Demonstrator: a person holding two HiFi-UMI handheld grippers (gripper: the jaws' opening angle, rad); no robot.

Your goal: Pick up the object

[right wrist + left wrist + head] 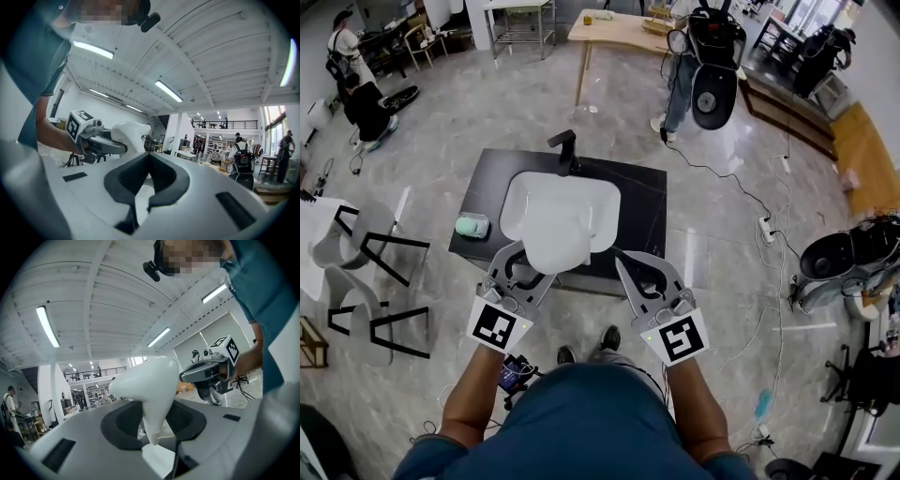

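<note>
A smooth white rounded object (558,242) hangs above the sink, and my left gripper (534,264) is shut on its near edge. In the left gripper view the white object (150,390) tapers down between the dark pads (123,420), with the gripper (152,430) closed on it. My right gripper (622,258) is just right of the object, apart from it, its curved fingers meeting at the tips with nothing held. In the right gripper view its jaws (149,154) are closed, and the left gripper (101,143) with the object (129,135) shows at the left.
Below stands a black counter (642,202) with a white sink basin (525,192), a black faucet (565,150) and a pale green item (472,225) at its left. White chairs (356,272) stand left, cables (741,197) run on the floor right, and a wooden table (614,33) is behind.
</note>
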